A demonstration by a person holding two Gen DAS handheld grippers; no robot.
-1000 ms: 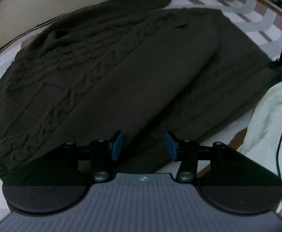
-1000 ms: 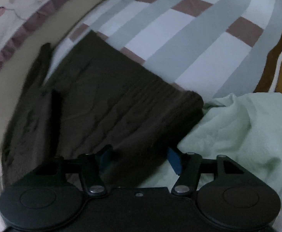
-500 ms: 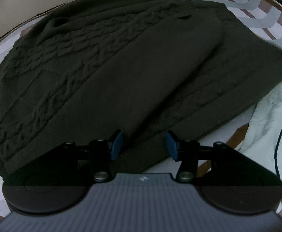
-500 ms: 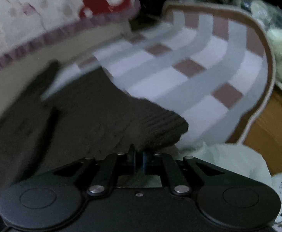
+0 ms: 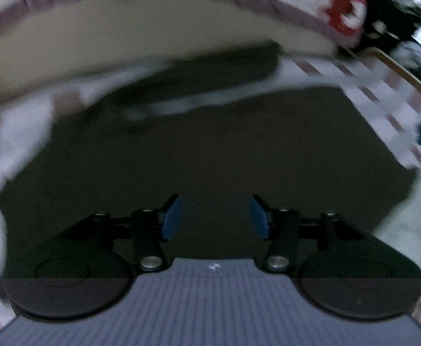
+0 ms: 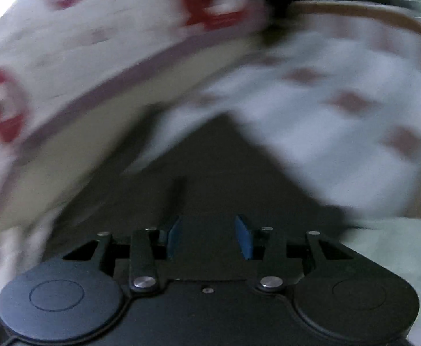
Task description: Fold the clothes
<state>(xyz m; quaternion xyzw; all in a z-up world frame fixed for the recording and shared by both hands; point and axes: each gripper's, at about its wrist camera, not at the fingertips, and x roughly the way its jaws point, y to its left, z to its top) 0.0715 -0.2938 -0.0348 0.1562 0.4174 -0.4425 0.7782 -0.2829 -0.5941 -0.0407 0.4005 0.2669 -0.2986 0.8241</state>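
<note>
A dark knitted sweater lies spread over a bed's checked bedspread, its far edge toward the head of the bed, where a cream pillow with a mauve border and red motifs sits. Both views are smeared by motion. The left gripper hangs over the sweater's near part with its blue-padded jaws wide apart and nothing between them; the right gripper likewise stands parted and empty above a corner of the dark knit near the bed's right edge. A pale green garment lies just beside the sweater there. How much of the sweater is folded cannot be told through the blur: it reads as one broad dark sheet, not a compact bundle, so folding seems left to do. No brand, label or legible writing shows; a small white mark on the left gripper's body is unreadable
</note>
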